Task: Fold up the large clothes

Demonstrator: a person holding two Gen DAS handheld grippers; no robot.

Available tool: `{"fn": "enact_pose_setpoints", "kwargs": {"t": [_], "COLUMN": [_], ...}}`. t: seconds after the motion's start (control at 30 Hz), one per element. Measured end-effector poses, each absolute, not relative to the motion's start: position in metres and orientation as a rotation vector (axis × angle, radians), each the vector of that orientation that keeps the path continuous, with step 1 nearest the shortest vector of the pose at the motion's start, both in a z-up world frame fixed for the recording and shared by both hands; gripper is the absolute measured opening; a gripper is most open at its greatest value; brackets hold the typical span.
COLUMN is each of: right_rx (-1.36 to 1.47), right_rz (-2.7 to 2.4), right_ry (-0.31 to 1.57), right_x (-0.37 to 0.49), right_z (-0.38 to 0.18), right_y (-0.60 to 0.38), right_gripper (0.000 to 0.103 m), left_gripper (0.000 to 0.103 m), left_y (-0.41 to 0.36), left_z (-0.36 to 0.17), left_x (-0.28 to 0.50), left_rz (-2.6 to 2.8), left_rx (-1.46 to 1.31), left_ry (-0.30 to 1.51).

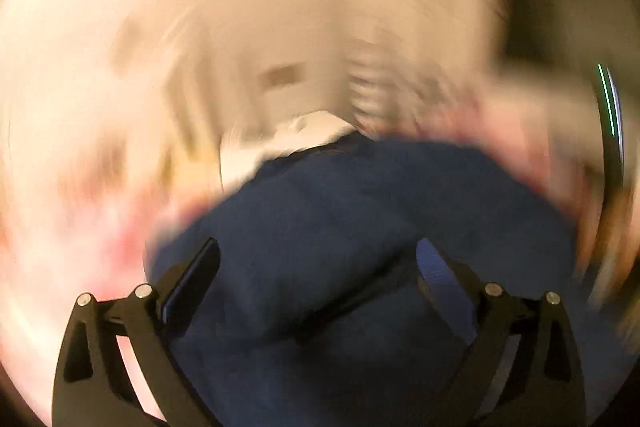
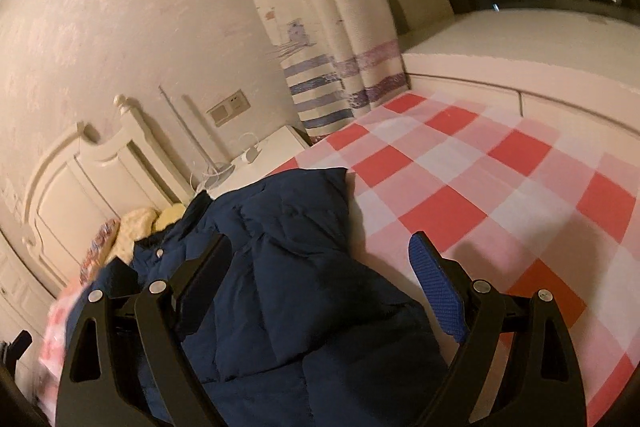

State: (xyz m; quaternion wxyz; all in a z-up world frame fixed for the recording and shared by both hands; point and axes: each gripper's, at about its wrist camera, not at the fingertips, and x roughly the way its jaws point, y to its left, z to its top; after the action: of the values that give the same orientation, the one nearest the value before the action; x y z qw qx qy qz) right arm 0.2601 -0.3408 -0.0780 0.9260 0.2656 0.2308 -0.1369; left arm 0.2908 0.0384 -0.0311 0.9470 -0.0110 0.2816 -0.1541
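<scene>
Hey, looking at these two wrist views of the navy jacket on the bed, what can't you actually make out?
- Left wrist view: the whole room behind the navy jacket is smeared by motion blur; only the open left gripper reads clearly.
- Right wrist view: the jacket's lower part is cut off by the bottom edge and the open right gripper.
- The pile by the headboard is partly hidden by the jacket.

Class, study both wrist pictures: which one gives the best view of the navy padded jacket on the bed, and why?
The right wrist view. There the navy padded jacket is sharp: quilted panels, a snap button and its edge on the checked bedsheet all show. The left wrist view is smeared by motion blur, so the jacket is only a dark blue mass.
</scene>
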Motion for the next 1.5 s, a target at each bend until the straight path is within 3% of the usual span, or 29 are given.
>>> {"fn": "enact_pose_setpoints", "kwargs": {"t": [0.07, 0.1, 0.2, 0.43, 0.53, 0.77, 0.83, 0.9, 1.03, 1.1, 1.17, 1.23, 1.27, 1.3, 1.5], "right_rx": [0.49, 0.456, 0.342, -0.156, -0.36, -0.619, -0.548, -0.323, 0.192, 0.572, 0.75, 0.798, 0.816, 0.859, 0.787], "right_rz": [-0.276, -0.27, -0.236, 0.175, 0.297, 0.319, 0.357, 0.418, 0.331, 0.257, 0.176, 0.114, 0.106, 0.129, 0.17], "right_ry": [0.479, 0.478, 0.45, 0.507, 0.567, 0.68, 0.683, 0.689, 0.622, 0.605, 0.634, 0.722, 0.756, 0.765, 0.687], "right_x": [0.264, 0.265, 0.267, 0.283, 0.293, 0.33, 0.334, 0.336, 0.328, 0.316, 0.307, 0.304, 0.304, 0.302, 0.299], "right_z": [-0.075, -0.072, -0.061, -0.031, -0.04, -0.08, -0.075, -0.058, -0.029, -0.043, -0.065, -0.092, -0.102, -0.112, -0.104], "right_y": [-0.331, -0.325, -0.301, -0.153, -0.084, -0.002, -0.009, -0.035, -0.133, -0.21, -0.256, -0.285, -0.292, -0.299, -0.293], "right_gripper": [0.086, 0.086, 0.086, 0.086, 0.086, 0.086, 0.072, 0.04, 0.027, 0.028, 0.032, 0.041, 0.054, 0.058, 0.062], "left_gripper": [0.091, 0.082, 0.074, 0.074, 0.08, 0.081, 0.082, 0.082, 0.083, 0.085, 0.086, 0.087, 0.088, 0.088, 0.088], "left_y": [0.099, 0.113, 0.134, 0.137, 0.149, 0.153, 0.153, 0.153, 0.153, 0.153, 0.153, 0.152, 0.151, 0.151, 0.151], "left_z": [-0.051, -0.059, -0.086, -0.104, -0.112, -0.121, -0.12, -0.12, -0.12, -0.12, -0.12, -0.119, -0.119, -0.119, -0.118], "left_x": [0.311, 0.317, 0.328, 0.311, 0.317, 0.333, 0.333, 0.333, 0.333, 0.334, 0.334, 0.335, 0.335, 0.334, 0.335], "left_rz": [-0.128, -0.094, -0.016, 0.003, -0.015, -0.022, -0.02, -0.024, -0.017, -0.017, -0.018, -0.02, -0.023, -0.022, -0.021], "left_rx": [-0.307, -0.366, -0.43, -0.447, -0.524, -0.599, -0.593, -0.598, -0.588, -0.586, -0.584, -0.577, -0.575, -0.574, -0.578], "left_ry": [0.673, 0.697, 0.764, 0.731, 0.738, 0.732, 0.734, 0.732, 0.735, 0.736, 0.737, 0.74, 0.74, 0.741, 0.739]}}
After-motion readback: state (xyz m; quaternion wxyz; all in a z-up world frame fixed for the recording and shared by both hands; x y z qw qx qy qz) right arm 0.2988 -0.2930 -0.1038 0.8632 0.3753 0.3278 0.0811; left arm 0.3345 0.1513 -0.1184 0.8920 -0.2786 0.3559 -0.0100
